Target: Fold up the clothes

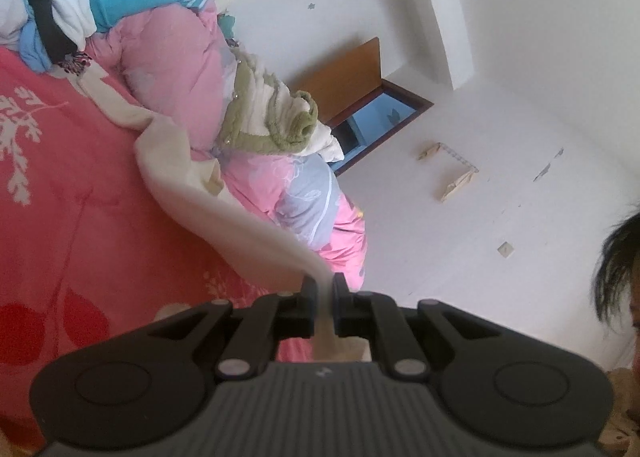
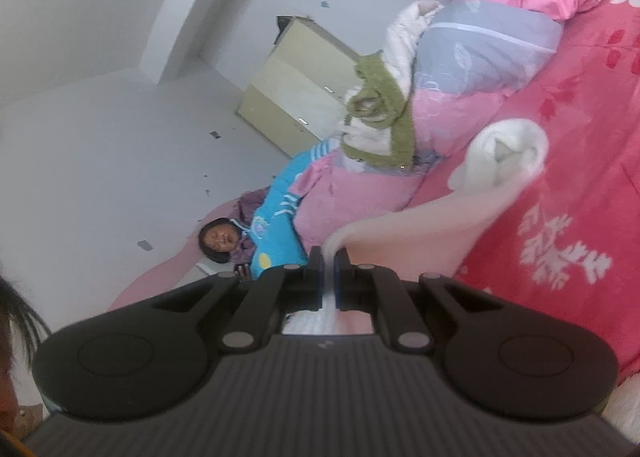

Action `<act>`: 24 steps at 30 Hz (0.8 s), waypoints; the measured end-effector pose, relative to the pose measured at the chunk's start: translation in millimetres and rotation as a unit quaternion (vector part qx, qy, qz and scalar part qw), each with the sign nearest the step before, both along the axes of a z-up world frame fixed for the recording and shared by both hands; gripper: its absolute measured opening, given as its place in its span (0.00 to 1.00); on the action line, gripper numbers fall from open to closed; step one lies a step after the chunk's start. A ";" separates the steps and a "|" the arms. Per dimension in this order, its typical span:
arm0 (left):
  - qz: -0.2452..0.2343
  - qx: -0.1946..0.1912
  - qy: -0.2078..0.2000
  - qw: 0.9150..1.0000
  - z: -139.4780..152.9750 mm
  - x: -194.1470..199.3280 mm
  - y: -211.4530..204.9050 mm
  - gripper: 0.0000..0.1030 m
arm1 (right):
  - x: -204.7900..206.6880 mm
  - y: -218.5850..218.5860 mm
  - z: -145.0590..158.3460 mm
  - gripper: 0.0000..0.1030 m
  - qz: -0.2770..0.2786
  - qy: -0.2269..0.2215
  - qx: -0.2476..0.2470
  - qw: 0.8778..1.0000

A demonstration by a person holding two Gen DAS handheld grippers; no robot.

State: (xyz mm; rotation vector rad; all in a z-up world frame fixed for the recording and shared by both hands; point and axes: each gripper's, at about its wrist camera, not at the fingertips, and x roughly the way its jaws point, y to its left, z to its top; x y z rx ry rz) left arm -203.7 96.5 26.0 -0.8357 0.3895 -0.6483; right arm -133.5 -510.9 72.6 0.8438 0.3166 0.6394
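A cream-white garment (image 1: 208, 193) stretches from the red flowered bedspread (image 1: 72, 197) up to my left gripper (image 1: 323, 281), which is shut on one edge of it. In the right wrist view the same cream garment (image 2: 472, 201) runs from a rolled end on the bed to my right gripper (image 2: 329, 255), shut on another edge. Both views are rolled sideways, and both grippers hold the cloth lifted off the bed.
A pink and blue quilt (image 1: 176, 57) is heaped along the bed with a green-trimmed white garment (image 1: 276, 117) on it. More clothes (image 1: 52, 17) are piled at one end. A pale cabinet (image 2: 296, 93) stands by the white wall. A person (image 2: 218, 239) lies under bedding.
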 end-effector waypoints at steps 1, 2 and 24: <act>-0.001 0.002 0.004 1.000 -1.8 -2.8 0.2 0.08 | -4.0 -0.8 -1.1 0.03 0.002 0.000 0.003 1.000; -0.002 0.006 0.010 1.000 -4.9 -5.2 0.2 0.08 | -9.1 -1.8 -3.3 0.03 0.002 0.001 0.004 1.000; 0.076 0.287 0.084 0.951 -24.5 23.1 -20.7 0.71 | -24.4 48.7 -31.8 0.42 -0.079 0.065 -0.303 0.947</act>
